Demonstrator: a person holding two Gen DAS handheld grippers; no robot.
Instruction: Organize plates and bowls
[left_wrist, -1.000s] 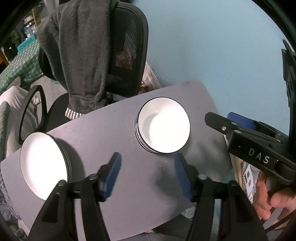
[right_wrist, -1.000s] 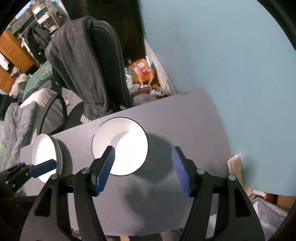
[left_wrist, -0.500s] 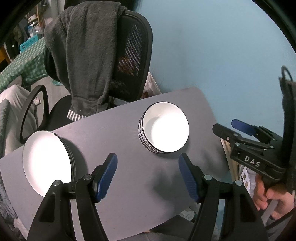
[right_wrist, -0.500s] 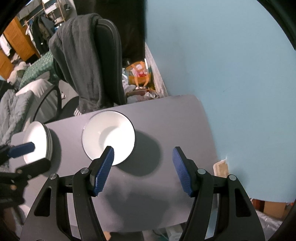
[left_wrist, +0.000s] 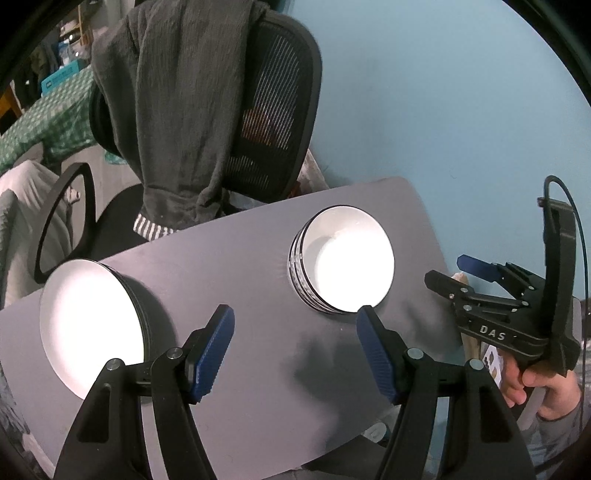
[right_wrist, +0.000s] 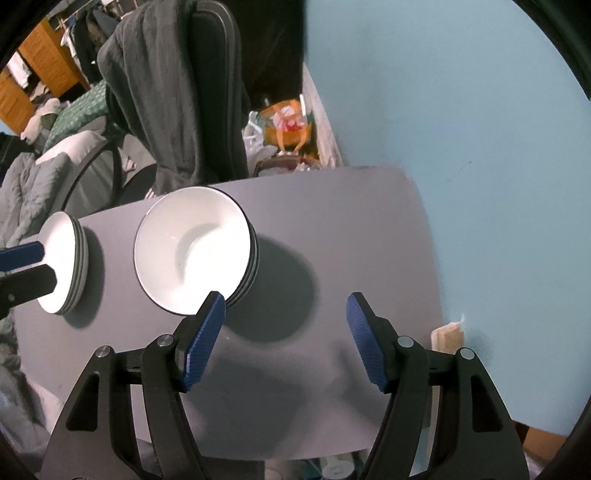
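Note:
A stack of white, dark-rimmed bowls (left_wrist: 343, 266) stands on the grey table (left_wrist: 251, 369), right of the middle; it also shows in the right wrist view (right_wrist: 192, 251). A stack of white plates (left_wrist: 88, 325) stands at the table's left end, seen too in the right wrist view (right_wrist: 62, 262). My left gripper (left_wrist: 295, 350) is open and empty, above the table in front of both stacks. My right gripper (right_wrist: 284, 339) is open and empty, above the table's right part, right of the bowls. It shows at the right edge of the left wrist view (left_wrist: 480, 280).
A black office chair (left_wrist: 273, 110) with a dark grey towel (left_wrist: 177, 103) over its back stands behind the table. A light blue wall (left_wrist: 443, 92) runs along the table's right side. Bags and clutter (right_wrist: 284, 125) lie on the floor behind.
Both grippers have pulled back and up from the table, so the stacks look smaller and farther. The right gripper has shifted right. Plates and bowls have not moved.

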